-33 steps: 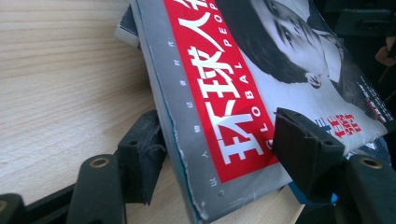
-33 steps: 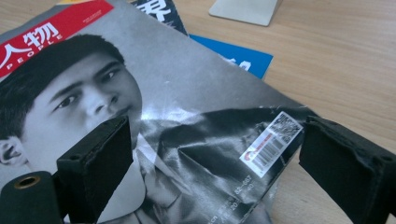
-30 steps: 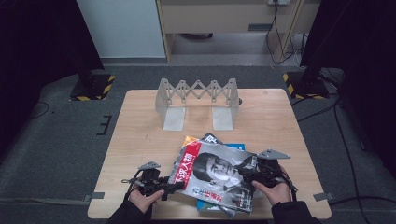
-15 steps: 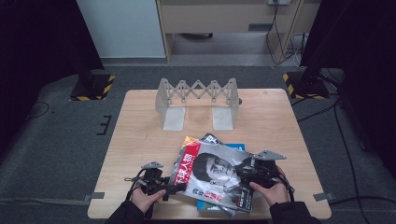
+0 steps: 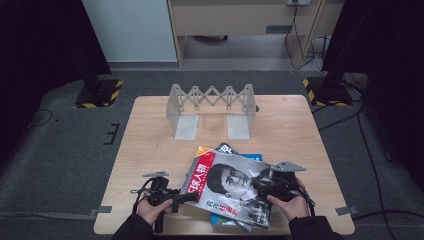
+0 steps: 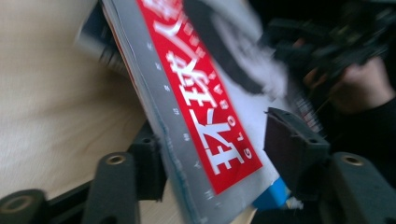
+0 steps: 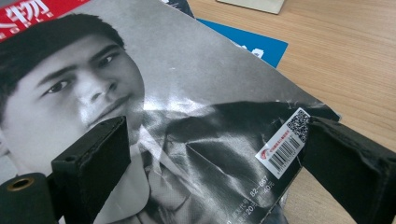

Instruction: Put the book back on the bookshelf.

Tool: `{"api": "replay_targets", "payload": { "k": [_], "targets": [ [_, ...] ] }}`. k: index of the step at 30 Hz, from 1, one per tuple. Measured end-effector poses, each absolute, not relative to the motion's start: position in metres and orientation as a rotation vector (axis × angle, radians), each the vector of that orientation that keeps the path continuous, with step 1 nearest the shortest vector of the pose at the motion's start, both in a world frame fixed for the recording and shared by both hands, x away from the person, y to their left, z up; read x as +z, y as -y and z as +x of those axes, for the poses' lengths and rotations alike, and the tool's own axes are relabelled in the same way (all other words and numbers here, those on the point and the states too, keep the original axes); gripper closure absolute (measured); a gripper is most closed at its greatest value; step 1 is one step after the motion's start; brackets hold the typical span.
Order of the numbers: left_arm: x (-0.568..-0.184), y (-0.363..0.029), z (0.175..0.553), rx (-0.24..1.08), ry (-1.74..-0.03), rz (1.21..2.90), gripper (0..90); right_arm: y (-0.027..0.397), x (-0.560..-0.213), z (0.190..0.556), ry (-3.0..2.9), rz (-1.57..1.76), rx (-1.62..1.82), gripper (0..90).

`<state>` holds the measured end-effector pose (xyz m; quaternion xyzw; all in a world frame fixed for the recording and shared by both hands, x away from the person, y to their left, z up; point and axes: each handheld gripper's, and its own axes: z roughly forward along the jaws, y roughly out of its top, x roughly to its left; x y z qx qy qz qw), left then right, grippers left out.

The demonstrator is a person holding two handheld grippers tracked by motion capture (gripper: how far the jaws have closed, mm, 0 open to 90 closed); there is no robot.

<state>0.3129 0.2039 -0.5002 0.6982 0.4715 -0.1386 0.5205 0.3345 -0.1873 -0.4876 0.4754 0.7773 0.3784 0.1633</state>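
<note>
Closing on the magazine (image 5: pixel 231 185) at lower centre, my left gripper (image 5: pixel 186 197) has narrowed around its near corner since before, one pad touching; my right gripper (image 5: pixel 263 184) stays wide over the cover. Rack (image 5: pixel 212 107) unmoved beyond.

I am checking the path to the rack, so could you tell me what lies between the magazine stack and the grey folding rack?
Bare tabletop: in the high view nothing lies between the magazine stack and the grey folding rack.

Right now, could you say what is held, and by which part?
Jaws of the left gripper, just closing, straddle the magazine at its red-banded edge; grip cannot be told. The right gripper stands open over its cover.
</note>
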Motion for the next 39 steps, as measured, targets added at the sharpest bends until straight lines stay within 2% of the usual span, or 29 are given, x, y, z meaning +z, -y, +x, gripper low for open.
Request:
{"api": "replay_targets", "payload": {
  "k": [5, 9, 10, 17, 23, 39],
  "targets": [
    [-0.49, -0.196, 0.316, -0.271, -1.122, 1.67, 50.8, 0.188, -0.49, 0.335, -2.209, 1.361, 1.092, 6.8],
    [-0.491, -0.188, 0.321, -0.274, -1.14, 1.696, 53.5, 0.188, -0.49, 0.335, -2.212, 1.365, 1.091, 6.6],
    [-0.491, -0.186, 0.322, -0.272, -1.151, 1.698, 57.3, 0.188, -0.49, 0.335, -2.212, 1.366, 1.092, 6.6],
    [-0.488, -0.183, 0.328, -0.316, -1.212, 1.693, 66.4, 0.189, -0.488, 0.335, -2.201, 1.368, 1.09, 8.0],
    [-0.471, -0.182, 0.333, -0.296, -1.224, 1.668, 74.6, 0.199, -0.483, 0.337, -2.148, 1.389, 1.105, 8.5],
    [-0.438, -0.174, 0.351, -0.166, -1.184, 1.683, 81.6, 0.248, -0.483, 0.348, -2.003, 1.492, 1.021, 9.6]
  ]
}}
